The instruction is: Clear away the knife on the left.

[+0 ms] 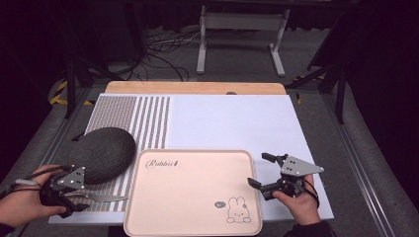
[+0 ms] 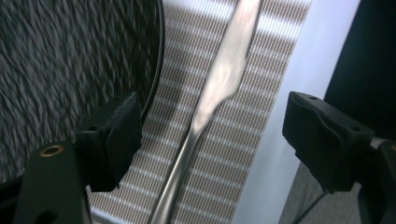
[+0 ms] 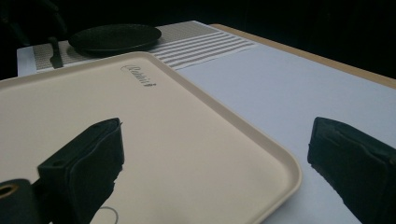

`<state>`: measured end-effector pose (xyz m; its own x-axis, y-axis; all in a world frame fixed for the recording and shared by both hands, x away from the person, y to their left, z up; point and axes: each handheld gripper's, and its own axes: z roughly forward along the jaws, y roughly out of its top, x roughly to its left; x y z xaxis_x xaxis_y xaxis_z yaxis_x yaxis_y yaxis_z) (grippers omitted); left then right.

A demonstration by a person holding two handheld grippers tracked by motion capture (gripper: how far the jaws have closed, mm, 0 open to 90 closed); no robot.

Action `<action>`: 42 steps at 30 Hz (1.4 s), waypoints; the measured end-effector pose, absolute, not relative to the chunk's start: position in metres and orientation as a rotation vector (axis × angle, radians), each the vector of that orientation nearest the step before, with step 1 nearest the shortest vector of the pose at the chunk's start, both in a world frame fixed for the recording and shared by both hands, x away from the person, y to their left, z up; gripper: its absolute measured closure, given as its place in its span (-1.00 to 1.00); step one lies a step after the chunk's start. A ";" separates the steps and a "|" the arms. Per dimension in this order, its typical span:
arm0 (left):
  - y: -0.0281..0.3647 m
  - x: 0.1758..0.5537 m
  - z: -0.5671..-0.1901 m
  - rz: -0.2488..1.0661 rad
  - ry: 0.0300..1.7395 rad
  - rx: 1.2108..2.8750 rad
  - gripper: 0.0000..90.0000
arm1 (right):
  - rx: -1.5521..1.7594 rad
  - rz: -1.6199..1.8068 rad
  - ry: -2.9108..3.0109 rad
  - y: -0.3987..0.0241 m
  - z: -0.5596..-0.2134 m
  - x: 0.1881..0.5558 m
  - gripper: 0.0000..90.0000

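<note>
A butter knife [image 2: 219, 88] lies on the striped placemat [image 1: 148, 123] beside a dark plate [image 1: 106, 153], between the left gripper's [image 1: 81, 197] open jaws, not yet gripped or lifted, while the right gripper [image 1: 262, 173] hovers open at the pink tray's [image 1: 192, 195] corner.

- High view: bright, even on the white mat [image 1: 232, 123]; room beyond the worktop [image 1: 197, 88] dark, nearly black.
- Soft, faint shadows under the tray [image 1: 192, 224]; no hard glare.
- Left gripper view: motion blur, knife [image 2: 219, 88] smeared with a washed-out highlight, dark plate [image 2: 70, 56] streaky.
- Right gripper view: dim, near fingers [image 3: 88, 158] soft, background black.
</note>
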<state>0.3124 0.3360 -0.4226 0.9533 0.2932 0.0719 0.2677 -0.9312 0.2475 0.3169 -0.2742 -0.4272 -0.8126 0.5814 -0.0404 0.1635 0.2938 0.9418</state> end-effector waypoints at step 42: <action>0.319 0.337 -0.438 0.017 -0.064 3.244 0.77 | 0.633 1.545 2.237 -0.272 -0.430 0.314 -0.88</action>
<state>0.3370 0.3188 -0.4377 0.9992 -0.0397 0.0084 -0.0386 -0.9940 -0.1028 0.3145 -0.2716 -0.4297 -0.8396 0.5423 -0.0310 0.1629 0.3059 0.9380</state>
